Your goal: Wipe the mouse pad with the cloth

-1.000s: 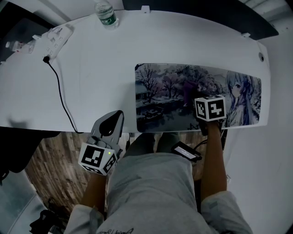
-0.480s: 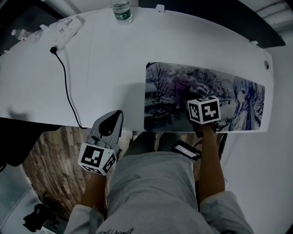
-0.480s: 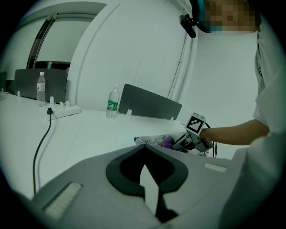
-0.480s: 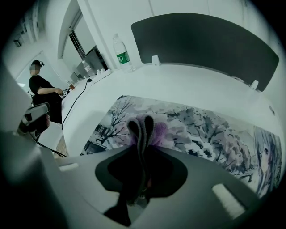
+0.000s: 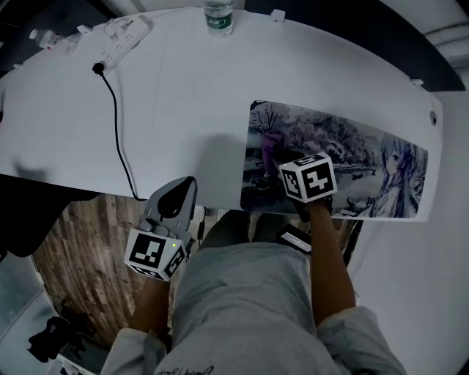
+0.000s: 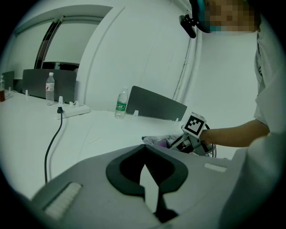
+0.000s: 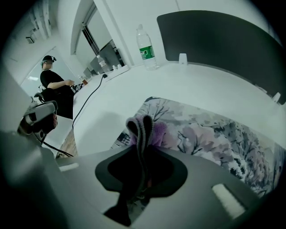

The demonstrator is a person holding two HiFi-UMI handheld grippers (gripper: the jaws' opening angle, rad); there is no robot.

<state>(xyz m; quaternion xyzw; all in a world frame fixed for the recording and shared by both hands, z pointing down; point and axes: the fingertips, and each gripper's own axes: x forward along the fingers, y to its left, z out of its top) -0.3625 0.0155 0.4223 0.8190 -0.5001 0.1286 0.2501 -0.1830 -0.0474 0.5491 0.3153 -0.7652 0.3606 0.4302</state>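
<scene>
While the left tool (image 5: 178, 196) hangs idle off the surface's near edge, jaws together on nothing, the right tool (image 5: 284, 157) is clamped on the purple cloth (image 5: 269, 142). The cloth sits on the mouse pad (image 5: 359, 157), close to its left edge. The pad lies along the near edge of the surface (image 5: 183, 88), toward the right corner. Wiping well likely calls for even pressure and overlapping strokes toward the pad's right edge, without rucking it. A bottle (image 5: 218, 15) and a power strip (image 5: 123, 35) stand at the far edge, well apart from the pad.
</scene>
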